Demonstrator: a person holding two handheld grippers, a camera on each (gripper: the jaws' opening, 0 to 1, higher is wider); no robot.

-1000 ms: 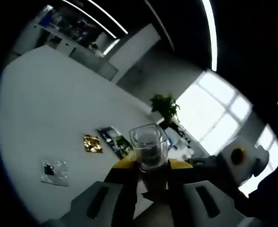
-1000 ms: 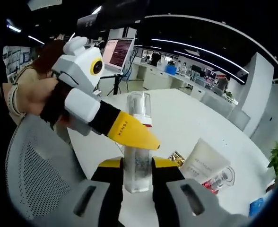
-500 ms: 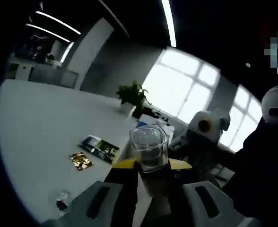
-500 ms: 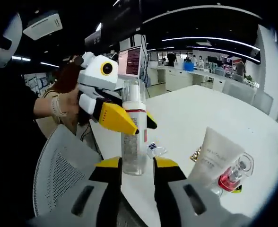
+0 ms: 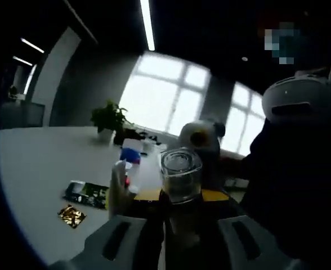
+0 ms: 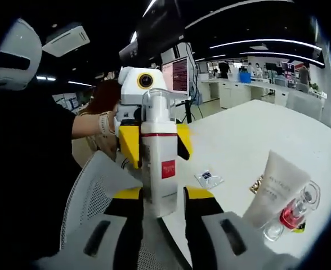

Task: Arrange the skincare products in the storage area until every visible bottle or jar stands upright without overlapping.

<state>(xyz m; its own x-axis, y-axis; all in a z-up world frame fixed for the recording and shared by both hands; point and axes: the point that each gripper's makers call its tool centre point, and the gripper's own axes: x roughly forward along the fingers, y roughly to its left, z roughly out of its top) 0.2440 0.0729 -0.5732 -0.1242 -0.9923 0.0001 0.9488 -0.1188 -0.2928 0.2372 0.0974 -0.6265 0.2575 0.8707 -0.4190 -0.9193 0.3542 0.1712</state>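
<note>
Gripping one pump bottle (image 6: 160,169) together: right gripper (image 6: 162,197) at its base, left gripper (image 5: 180,198) below its clear cap (image 5: 180,174). A white tube (image 6: 276,190) and a small red bottle (image 6: 292,212) stand on the white table (image 6: 233,140) right of the bottle.

The pump bottle (image 6: 159,163) now shows its white front with the red square label toward the right claw (image 6: 160,205); a second ago its clear side faced that camera, so it turns in the grip. The left claw (image 6: 154,143), earlier slanting in from the upper left and crossing the bottle with one yellow jaw, now stands straight behind it, a jaw on each side. In the left gripper view the right claw (image 5: 202,140) has come from the right edge to just behind the clear cap (image 5: 180,174).
</note>
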